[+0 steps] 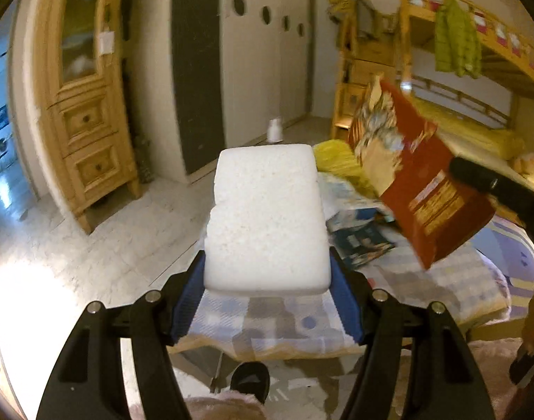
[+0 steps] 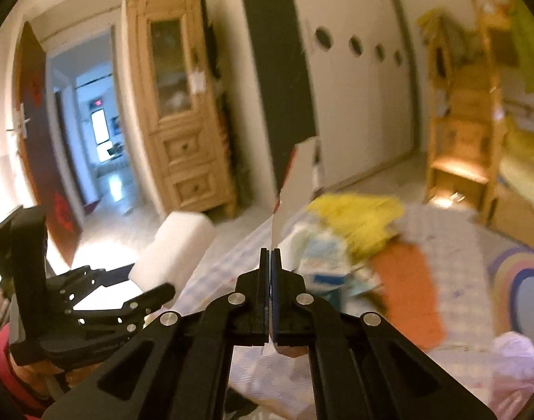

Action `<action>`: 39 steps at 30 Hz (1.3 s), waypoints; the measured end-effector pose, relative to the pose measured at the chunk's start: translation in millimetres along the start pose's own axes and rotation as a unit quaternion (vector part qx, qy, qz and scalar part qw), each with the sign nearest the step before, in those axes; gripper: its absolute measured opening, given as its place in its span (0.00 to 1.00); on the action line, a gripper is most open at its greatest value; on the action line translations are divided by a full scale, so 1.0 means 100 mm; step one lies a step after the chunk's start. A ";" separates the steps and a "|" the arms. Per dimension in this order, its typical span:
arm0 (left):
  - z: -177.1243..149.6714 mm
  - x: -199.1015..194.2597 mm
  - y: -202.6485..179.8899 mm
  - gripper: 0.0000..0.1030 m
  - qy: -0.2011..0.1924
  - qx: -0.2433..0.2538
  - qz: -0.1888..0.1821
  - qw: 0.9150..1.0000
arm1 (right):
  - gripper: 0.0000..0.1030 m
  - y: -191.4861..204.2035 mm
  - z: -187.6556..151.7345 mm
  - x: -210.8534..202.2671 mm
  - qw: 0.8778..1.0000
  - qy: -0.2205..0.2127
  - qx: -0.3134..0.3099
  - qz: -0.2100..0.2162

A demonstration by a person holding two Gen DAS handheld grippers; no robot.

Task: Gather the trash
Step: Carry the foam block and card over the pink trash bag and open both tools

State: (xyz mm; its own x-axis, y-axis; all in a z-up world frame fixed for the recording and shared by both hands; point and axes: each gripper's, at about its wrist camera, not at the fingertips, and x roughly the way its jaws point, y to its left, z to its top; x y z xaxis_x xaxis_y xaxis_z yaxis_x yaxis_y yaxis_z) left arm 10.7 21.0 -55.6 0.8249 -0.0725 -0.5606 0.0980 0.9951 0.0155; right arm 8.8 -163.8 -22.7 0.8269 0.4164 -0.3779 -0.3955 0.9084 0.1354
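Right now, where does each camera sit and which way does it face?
Left wrist: on the left tool, facing the wooden cabinet and bunk bed; its blue pads clamp a white foam block.
Right wrist: on the right tool, facing the doorway; shut on a red packet, seen edge-on.
Shared: block, packet, cabinet, yellow bag, each other's tool.

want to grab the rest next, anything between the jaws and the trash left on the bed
Yes: both are full. The left gripper holds a white foam block, the right gripper pinches a red packet.

White foam block (image 1: 267,217) between fingers (image 1: 347,301), seemingly gripped
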 end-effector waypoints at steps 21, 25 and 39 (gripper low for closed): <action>0.09 0.71 -2.51 0.63 0.006 0.204 -0.256 0.945 | 0.00 -1.68 -0.83 -1.17 0.946 0.042 0.138 -0.289; 0.03 0.77 -2.93 0.63 0.020 0.232 -0.285 0.930 | 0.00 -1.96 -0.98 -1.28 0.931 0.045 0.163 -0.322; 0.02 1.17 -3.85 0.84 0.047 0.260 -0.323 0.909 | 0.20 -2.93 -1.38 -1.30 0.901 0.042 0.262 -0.343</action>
State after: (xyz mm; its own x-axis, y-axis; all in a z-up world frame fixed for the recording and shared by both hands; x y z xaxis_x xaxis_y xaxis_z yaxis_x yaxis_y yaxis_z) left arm 70.6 -370.6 -125.4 0.4533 -0.6000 -0.6592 0.8148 0.5788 0.0334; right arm -37.9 -489.5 -139.7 0.7629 -0.2342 -0.6026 0.4583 0.8534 0.2485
